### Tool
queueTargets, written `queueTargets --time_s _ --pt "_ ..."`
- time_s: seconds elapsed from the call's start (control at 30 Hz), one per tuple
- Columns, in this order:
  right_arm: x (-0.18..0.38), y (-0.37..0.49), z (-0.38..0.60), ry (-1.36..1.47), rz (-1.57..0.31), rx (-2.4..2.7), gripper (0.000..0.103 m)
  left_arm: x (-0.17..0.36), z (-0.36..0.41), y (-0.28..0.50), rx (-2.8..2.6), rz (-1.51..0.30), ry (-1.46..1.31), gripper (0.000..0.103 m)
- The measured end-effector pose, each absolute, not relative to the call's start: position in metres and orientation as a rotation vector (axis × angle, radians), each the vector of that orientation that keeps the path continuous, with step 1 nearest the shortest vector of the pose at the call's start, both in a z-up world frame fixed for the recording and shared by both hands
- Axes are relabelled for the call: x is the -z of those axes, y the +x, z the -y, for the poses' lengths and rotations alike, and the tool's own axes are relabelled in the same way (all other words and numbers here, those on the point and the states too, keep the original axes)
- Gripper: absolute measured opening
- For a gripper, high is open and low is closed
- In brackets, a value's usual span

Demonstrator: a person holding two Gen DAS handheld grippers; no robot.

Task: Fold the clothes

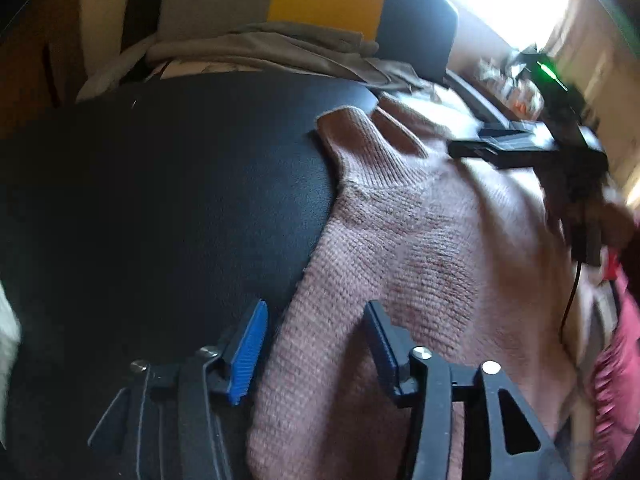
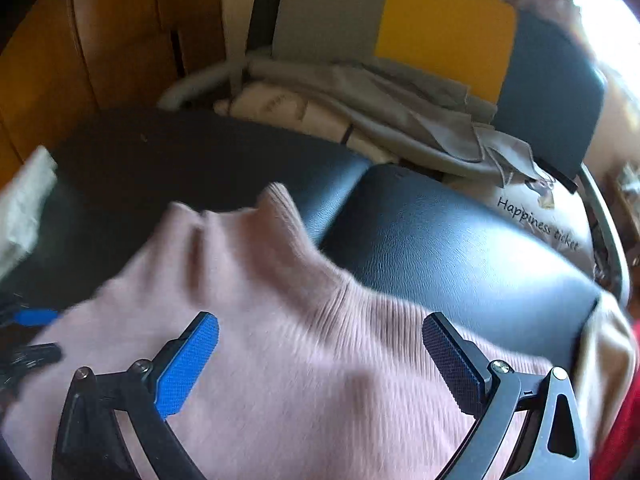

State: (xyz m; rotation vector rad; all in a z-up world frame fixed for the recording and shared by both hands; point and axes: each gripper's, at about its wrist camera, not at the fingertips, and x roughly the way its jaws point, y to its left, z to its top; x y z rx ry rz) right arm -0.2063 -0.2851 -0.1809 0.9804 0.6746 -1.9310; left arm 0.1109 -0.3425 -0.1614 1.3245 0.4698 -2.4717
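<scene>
Two grippers, both with jaws spread and nothing clamped, hang over the one garment I am working on: a dusty-pink knit sweater (image 1: 400, 240) laid across a black leather seat (image 1: 160, 200).

In the left wrist view, the sweater fills the lower right half of the frame, its ribbed high collar (image 1: 360, 136) pointing to the upper centre and lying flat on the black leather. The knit is fine and even, with darker patches of shadow across the chest. A sleeve or side edge of it runs down between the blue pads of my left gripper (image 1: 316, 356); the pads stand clear of the fabric on either side, so the cloth is loose, not pinched. At the right edge of that frame my right gripper (image 1: 504, 144) shows as a blurred black shape above the sweater.

In the right wrist view, the sweater covers the lower half of the frame, its collar (image 2: 272, 216) rising at centre left, blurred. The right gripper (image 2: 320, 364) is wide open above the fabric, with only flat knit beneath it.

Behind the seat, in the upper part of both frames, lies a pile of grey and cream cloth (image 2: 360, 104) against a chair back in grey, yellow and dark blue (image 2: 440, 24). A white item printed "Happiness ticket" (image 2: 536, 220) sits at the right.
</scene>
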Motion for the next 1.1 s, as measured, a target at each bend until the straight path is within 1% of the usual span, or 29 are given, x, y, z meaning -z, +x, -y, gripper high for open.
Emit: queueTargets --time_s 0.07,0.13,0.23,0.33,0.37,0.4,0.43,0.47,0.5,0.53,0.6,0.67,0.7,0.77,0.9,0.97,1.0,1.03,1.1 --pt "0.194 -0.217 0.295 1.022 -0.718 1.939 0.103 0.162 0.337 0.104 2.456 -0.416 1.336 0.068" --pt "0.205 -0.227 0.297 1.092 -0.712 1.938 0.102 0.161 0.335 0.100 2.441 -0.419 1.340 0.073" --pt "0.209 -0.232 0.294 1.105 -0.678 1.954 0.102 0.161 0.334 0.101 2.424 -0.445 1.318 0.078" --pt "0.211 -0.229 0.289 1.096 -0.673 1.979 0.100 0.162 0.329 0.100 2.417 -0.429 1.303 0.078" --pt "0.210 -0.227 0.286 1.092 -0.666 1.989 0.099 0.162 0.327 0.101 2.416 -0.428 1.297 0.077" --pt "0.208 -0.220 0.282 1.073 -0.657 2.003 0.093 0.162 0.325 0.103 2.422 -0.425 1.293 0.075" --pt "0.207 -0.214 0.278 1.053 -0.648 2.016 0.084 0.161 0.323 0.104 2.432 -0.417 1.290 0.067" --pt "0.205 -0.208 0.273 1.036 -0.638 2.028 0.079 0.161 0.322 0.105 2.444 -0.409 1.291 0.054" --pt "0.203 -0.203 0.268 1.034 -0.621 2.032 0.069 0.160 0.319 0.107 2.459 -0.407 1.297 0.047" --pt "0.201 -0.194 0.260 1.041 -0.597 2.035 0.062 0.159 0.317 0.110 2.478 -0.413 1.311 0.037" --pt "0.200 -0.175 0.242 1.061 -0.558 2.022 0.063 0.158 0.312 0.117 2.526 -0.432 1.344 0.036" --pt "0.201 -0.157 0.221 1.088 -0.525 2.006 0.066 0.156 0.309 0.125 2.569 -0.429 1.366 0.040" --pt "0.201 -0.150 0.211 1.105 -0.507 1.996 0.069 0.154 0.308 0.128 2.579 -0.440 1.373 0.040" --pt "0.200 -0.144 0.197 1.129 -0.485 1.973 0.070 0.152 0.308 0.130 2.592 -0.472 1.390 0.041" --pt "0.189 -0.139 0.184 1.114 -0.511 1.952 0.070 0.143 0.305 0.116 2.643 -0.444 1.377 0.042" --pt "0.180 -0.140 0.187 1.067 -0.533 1.951 0.071 0.141 0.305 0.104 2.679 -0.458 1.378 0.045" --pt "0.176 -0.141 0.191 1.046 -0.541 1.935 0.076 0.143 0.304 0.099 2.681 -0.463 1.401 0.045" --pt "0.175 -0.142 0.195 1.035 -0.559 1.914 0.085 0.145 0.302 0.094 2.678 -0.459 1.432 0.045" --pt "0.177 -0.144 0.207 1.021 -0.634 1.851 0.090 0.153 0.295 0.086 2.673 -0.434 1.484 0.046"
